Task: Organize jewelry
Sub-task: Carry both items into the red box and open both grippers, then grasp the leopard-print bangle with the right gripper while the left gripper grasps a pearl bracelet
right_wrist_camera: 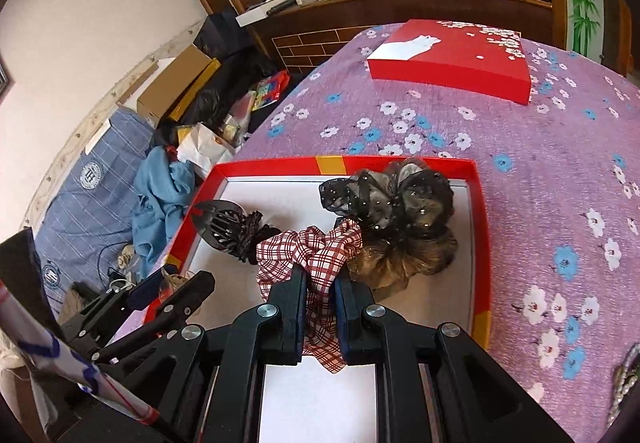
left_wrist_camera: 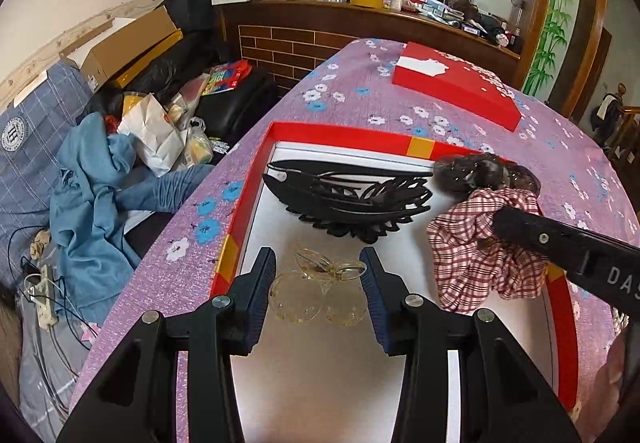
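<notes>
Right gripper [right_wrist_camera: 318, 307] first: its jaws are pinched tight on the red-checked scrunchie [right_wrist_camera: 308, 247], low centre in the right wrist view, the cloth bunched between the pads just over the white floor of the red box [right_wrist_camera: 482, 243]. The left gripper [left_wrist_camera: 318, 297] hangs with jaws spread wide on either side of the clear hair clip [left_wrist_camera: 320, 291], lower centre of the left view, gripping nothing.

Inside the box already: the black claw clip [left_wrist_camera: 348, 203] in the middle, the dark sheer scrunchie [right_wrist_camera: 392, 199] and a brown one [right_wrist_camera: 404, 259] toward the far right corner. So most pieces look gathered; my read is the checked scrunchie is yet to be released. The red lid [right_wrist_camera: 448, 55] sits well apart, upper right on the flowered cloth [right_wrist_camera: 540, 163], so closing remains.
</notes>
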Motion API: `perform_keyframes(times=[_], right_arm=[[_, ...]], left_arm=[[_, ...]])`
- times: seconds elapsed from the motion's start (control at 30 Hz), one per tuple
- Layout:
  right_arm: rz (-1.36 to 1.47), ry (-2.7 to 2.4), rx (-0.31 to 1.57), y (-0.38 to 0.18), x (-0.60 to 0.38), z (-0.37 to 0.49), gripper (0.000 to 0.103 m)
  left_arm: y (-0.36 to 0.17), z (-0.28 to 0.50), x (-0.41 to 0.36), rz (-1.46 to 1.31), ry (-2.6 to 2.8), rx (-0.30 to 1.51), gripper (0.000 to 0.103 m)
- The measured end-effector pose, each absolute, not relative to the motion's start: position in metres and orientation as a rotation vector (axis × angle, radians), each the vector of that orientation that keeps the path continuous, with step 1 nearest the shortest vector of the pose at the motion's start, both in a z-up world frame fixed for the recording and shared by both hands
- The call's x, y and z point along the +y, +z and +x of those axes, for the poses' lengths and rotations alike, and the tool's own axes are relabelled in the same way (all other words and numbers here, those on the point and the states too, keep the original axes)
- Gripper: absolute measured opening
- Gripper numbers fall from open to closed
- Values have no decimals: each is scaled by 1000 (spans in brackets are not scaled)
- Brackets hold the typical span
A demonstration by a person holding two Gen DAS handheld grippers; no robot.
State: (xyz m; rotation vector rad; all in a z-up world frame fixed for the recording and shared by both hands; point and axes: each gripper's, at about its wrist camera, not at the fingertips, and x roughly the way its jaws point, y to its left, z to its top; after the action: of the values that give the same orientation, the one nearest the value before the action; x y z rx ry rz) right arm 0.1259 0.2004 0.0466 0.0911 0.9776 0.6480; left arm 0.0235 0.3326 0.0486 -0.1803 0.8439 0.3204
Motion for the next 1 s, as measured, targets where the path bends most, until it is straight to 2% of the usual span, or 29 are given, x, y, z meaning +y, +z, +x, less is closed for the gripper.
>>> perform_keyframes(times=[0.2,0.4,0.7,1.0], right_arm=[[79,633,980,42,203,129,18],[99,650,965,50,196,127,32],[153,668,930,69,173,114,32],[207,647,919,82,116,84,32]], left_arm=[[42,26,332,-189,307,852,42],[44,27,328,-185,296,846,45],[60,19,317,-180,294,814,46],[86,4,267,-143,219,757,48]])
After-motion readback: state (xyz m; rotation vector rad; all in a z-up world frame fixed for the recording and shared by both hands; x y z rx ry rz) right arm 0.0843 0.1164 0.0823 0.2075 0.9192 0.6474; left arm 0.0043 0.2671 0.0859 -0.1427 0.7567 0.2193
